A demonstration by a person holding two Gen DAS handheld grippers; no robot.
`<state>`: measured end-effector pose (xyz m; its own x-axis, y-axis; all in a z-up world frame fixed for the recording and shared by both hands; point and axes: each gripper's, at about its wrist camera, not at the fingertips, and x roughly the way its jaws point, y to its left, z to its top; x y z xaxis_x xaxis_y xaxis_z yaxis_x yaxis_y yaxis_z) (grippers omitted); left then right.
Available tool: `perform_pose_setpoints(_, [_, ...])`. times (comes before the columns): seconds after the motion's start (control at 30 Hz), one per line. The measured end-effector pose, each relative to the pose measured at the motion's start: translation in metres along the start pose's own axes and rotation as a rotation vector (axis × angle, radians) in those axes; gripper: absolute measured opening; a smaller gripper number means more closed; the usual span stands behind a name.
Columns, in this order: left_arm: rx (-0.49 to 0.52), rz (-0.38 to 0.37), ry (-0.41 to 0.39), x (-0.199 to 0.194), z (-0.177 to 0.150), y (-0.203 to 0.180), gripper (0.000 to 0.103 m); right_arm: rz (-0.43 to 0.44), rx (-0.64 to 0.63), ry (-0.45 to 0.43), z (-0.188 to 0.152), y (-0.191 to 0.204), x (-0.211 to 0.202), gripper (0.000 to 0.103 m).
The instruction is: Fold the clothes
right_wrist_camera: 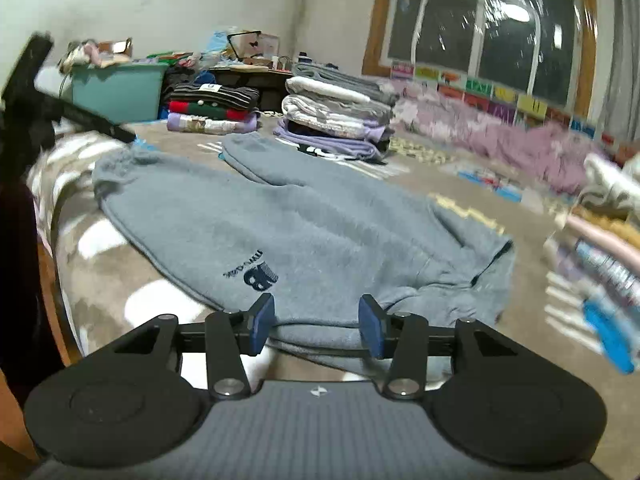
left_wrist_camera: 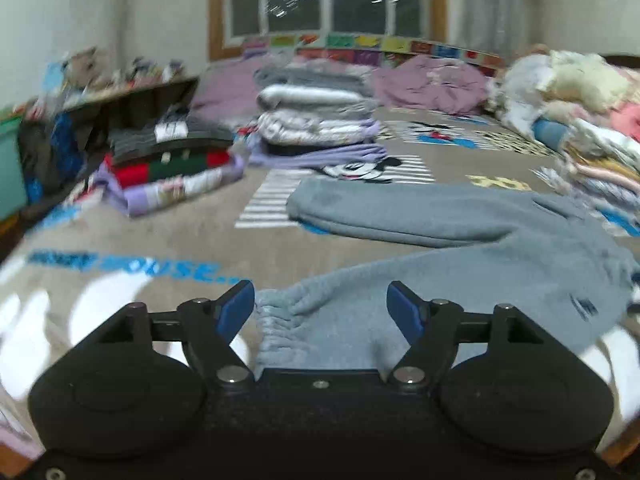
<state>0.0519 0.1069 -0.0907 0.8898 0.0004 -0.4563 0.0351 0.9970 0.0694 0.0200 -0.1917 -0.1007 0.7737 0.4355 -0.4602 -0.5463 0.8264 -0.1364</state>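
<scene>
Left wrist view: the left gripper (left_wrist_camera: 321,307) hovers with its blue-padded fingers (left_wrist_camera: 236,306) spread wide and grasping nothing, poised over the elastic cuff (left_wrist_camera: 276,320) of a pair of grey fleece sweatpants (left_wrist_camera: 472,248) spread on the printed brown bedspread (left_wrist_camera: 160,240). The cuff lies between the fingers, slightly toward the left one, and that leg runs away toward 2 o'clock; the second leg lies farther off, pointing toward 10 o'clock. The two legs are splayed apart, not yet laid together. This gripper is nearest the cuff end.

Right wrist view: the right gripper (right_wrist_camera: 317,325) has its fingers likewise released, straddling the near folded edge of the same sweatpants at the waist end, beside a dark printed logo (right_wrist_camera: 256,274). The garment's long axis runs from here toward 11 o'clock, where both cuffs lie.

Containers: a teal plastic storage bin (right_wrist_camera: 116,88) at 10 o'clock on the far side carries loose items heaped on top; what is inside cannot be seen. Two stacks of folded clothes, a striped-and-red one (right_wrist_camera: 212,108) and a grey-and-lilac one (right_wrist_camera: 340,116), stand on the bed beyond the trousers.
</scene>
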Motion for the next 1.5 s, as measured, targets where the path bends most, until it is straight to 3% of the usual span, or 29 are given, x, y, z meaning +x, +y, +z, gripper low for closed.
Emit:
perform_pose_setpoints(0.2, [0.53, 0.015, -0.021, -0.028, -0.029, -0.036, 0.08, -0.114, -0.158, -0.018, -0.007, 0.014, -0.017, 0.048])
perform_pose_setpoints(0.33, [0.927, 0.068, 0.009, -0.023, -0.068, -0.057, 0.081, -0.174, -0.265, 0.004, -0.013, 0.021, -0.018, 0.047])
perform_pose_setpoints(0.43, [1.018, 0.106, 0.028, -0.012, -0.088, -0.057, 0.081, -0.209, -0.339, 0.025, -0.019, 0.026, -0.017, 0.047])
perform_pose_setpoints(0.57, [1.052, 0.166, 0.017, 0.002, -0.097, -0.052, 0.081, -0.255, -0.392, 0.052, -0.024, 0.028, -0.013, 0.047])
perform_pose_setpoints(0.77, [1.059, 0.17, -0.017, 0.01, -0.098, -0.05, 0.081, -0.316, -0.456, 0.084, -0.03, 0.029, -0.002, 0.048])
perform_pose_setpoints(0.93, [1.063, 0.173, -0.051, 0.015, -0.097, -0.053, 0.08, -0.318, -0.536, 0.126, -0.036, 0.033, 0.011, 0.048])
perform_pose_setpoints(1.13, [1.051, 0.173, -0.065, 0.018, -0.095, -0.055, 0.08, -0.313, -0.648, 0.101, -0.04, 0.043, 0.015, 0.048])
perform_pose_setpoints(1.3, [1.033, 0.17, -0.069, 0.019, -0.094, -0.056, 0.079, -0.386, -0.6, 0.161, -0.033, 0.017, 0.014, 0.054])
perform_pose_setpoints(1.4, [1.034, 0.167, -0.08, 0.021, -0.093, -0.059, 0.078, -0.373, -0.573, 0.164, -0.034, 0.007, 0.017, 0.053])
perform_pose_setpoints(1.5, [1.039, 0.162, -0.091, 0.022, -0.094, -0.059, 0.078, -0.383, -0.69, 0.117, -0.038, 0.021, 0.021, 0.051])
